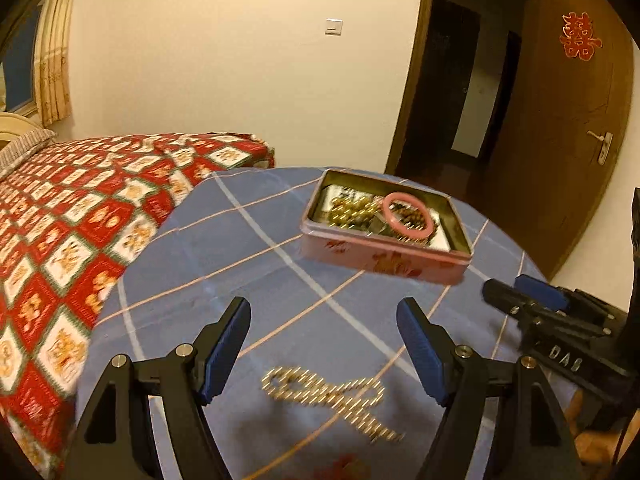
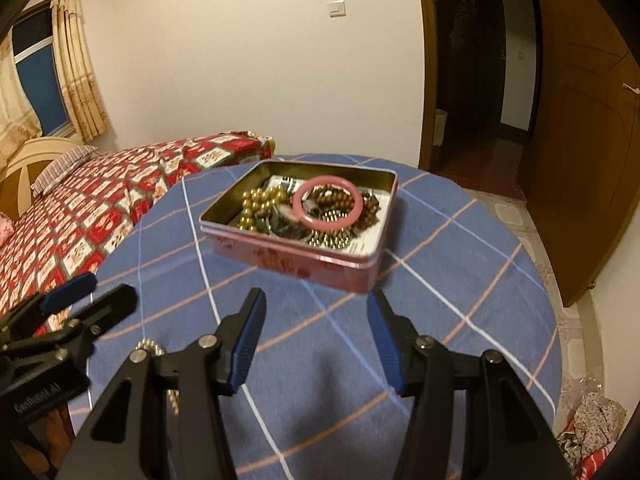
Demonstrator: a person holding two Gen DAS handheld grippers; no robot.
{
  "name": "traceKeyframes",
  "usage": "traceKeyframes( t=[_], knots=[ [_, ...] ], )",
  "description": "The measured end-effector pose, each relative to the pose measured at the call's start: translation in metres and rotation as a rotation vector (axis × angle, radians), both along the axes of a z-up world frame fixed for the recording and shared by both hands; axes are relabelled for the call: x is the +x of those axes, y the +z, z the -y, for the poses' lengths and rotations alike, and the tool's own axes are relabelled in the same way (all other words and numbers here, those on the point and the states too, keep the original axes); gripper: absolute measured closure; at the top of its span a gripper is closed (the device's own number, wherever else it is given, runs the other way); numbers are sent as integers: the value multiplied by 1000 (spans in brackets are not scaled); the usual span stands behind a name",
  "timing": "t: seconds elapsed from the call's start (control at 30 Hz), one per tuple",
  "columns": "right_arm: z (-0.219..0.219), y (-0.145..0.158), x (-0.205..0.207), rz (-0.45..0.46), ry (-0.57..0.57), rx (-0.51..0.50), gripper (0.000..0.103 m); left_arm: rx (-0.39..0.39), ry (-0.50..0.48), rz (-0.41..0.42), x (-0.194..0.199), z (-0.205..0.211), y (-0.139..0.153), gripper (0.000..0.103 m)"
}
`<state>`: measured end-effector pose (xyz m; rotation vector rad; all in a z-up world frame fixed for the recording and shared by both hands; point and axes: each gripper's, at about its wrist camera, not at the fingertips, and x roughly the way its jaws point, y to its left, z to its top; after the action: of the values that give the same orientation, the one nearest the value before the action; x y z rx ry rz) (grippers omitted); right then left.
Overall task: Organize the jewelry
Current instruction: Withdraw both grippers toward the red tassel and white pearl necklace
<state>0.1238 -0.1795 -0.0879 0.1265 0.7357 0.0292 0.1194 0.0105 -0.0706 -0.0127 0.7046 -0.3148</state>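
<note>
both hand-held grippers (image 1: 324,344) (image 2: 316,340) apparently wide open, empty

Readable markings, as seen standing by the table:

1. A red double-happiness character decoration (image 1: 581,37) is hanging on the open wooden door (image 1: 560,140).
2. White lettering "GenRobot.AI" is showing on the left gripper (image 2: 90,294) body.
3. The right gripper (image 1: 520,294) body is showing letters upside down, reading roughly "DAS".
4. Printed paper (image 2: 370,240) is lining the tin (image 2: 288,258); its text is staying illegible.
</note>
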Motion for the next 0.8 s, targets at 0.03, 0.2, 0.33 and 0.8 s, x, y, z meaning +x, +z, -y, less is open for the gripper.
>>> traceKeyframes(
  t=[0.03,0.2,0.33,0.8],
  knots=[
    [0,-2,-2,-5,5,3,47,2,7,-4,-2,-5,-2,27],
    [-5,-16,-9,-44,47,18,47,0,43,-25,-17,-35,-9,27],
    [-12,-24,-14,-71,80,26,47,9,1,-50,-30,-47,-17,27],
    [-25,-27,-29,-95,127,40,47,64,-215,-177,-54,-18,-63,27]
  ],
)
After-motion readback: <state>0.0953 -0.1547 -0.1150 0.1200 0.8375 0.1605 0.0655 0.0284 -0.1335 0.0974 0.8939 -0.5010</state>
